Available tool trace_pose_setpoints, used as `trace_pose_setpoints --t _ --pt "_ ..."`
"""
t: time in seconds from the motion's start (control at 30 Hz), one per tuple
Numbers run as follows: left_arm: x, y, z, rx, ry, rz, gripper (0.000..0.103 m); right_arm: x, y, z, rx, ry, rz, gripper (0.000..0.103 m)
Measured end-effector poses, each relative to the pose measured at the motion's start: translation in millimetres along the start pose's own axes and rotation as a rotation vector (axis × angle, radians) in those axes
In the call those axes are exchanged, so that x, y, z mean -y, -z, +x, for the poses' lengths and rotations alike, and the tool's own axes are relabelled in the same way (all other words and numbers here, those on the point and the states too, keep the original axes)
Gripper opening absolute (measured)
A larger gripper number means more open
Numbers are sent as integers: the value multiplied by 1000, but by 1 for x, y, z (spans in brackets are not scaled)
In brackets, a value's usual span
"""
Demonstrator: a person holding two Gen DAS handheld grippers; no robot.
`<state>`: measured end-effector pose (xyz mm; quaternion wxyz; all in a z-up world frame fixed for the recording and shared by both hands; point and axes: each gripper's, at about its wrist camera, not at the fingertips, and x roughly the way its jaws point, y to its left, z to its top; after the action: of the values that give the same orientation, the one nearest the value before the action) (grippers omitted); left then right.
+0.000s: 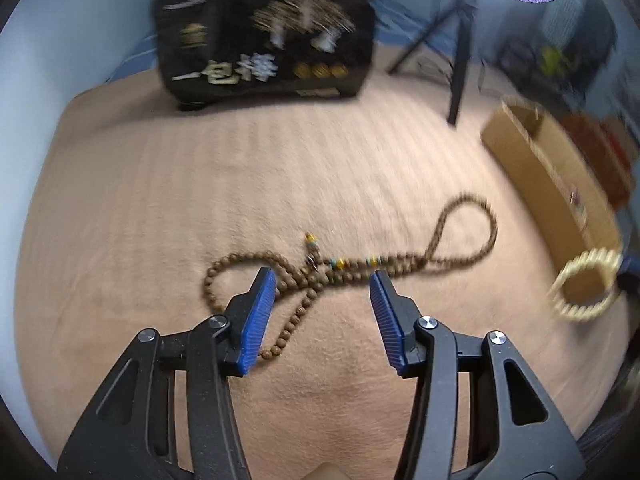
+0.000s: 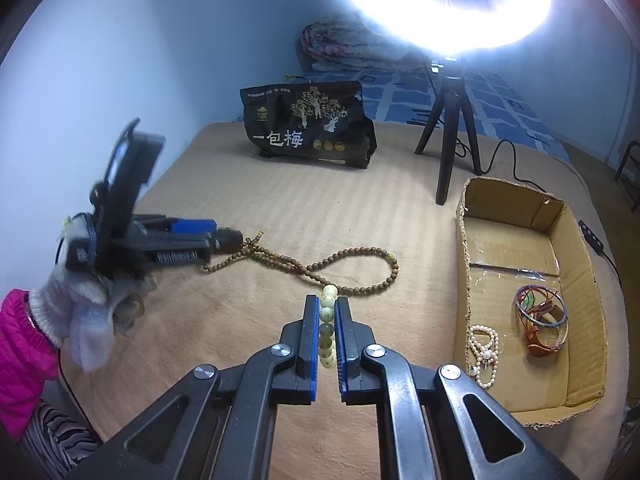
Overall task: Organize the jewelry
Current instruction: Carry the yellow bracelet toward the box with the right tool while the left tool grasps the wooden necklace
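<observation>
A long brown bead necklace [image 1: 352, 266] lies twisted on the tan blanket; it also shows in the right wrist view [image 2: 344, 268]. My left gripper [image 1: 322, 280] is open just above its middle, jaws wide apart; in the right wrist view it [image 2: 224, 236] hovers at the necklace's left end. My right gripper [image 2: 328, 304] is shut on a pale cream bead bracelet [image 2: 327, 332], held above the blanket; the bracelet shows blurred at the right of the left wrist view [image 1: 584, 284]. An open cardboard box [image 2: 464, 248] on the right holds a pearl strand [image 2: 486, 354] and bangles [image 2: 540, 322].
A black printed bag [image 2: 312, 124] stands at the back of the blanket. A ring light on a black tripod [image 2: 452, 136] stands behind the box, its cable trailing right. A blue wall runs along the left.
</observation>
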<state>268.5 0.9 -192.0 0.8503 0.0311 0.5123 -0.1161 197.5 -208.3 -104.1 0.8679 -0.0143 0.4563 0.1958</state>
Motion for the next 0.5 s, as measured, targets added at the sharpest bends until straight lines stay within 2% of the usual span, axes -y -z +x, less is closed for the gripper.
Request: trace_pose_setpoints --t 0.23,0.5 --pt "18 8 17 -9 -107 181 50 12 0 2 -9 -13 38 5" --pt "17 5 41 -17 -175 254 50 12 -2 5 -12 -33 48 5"
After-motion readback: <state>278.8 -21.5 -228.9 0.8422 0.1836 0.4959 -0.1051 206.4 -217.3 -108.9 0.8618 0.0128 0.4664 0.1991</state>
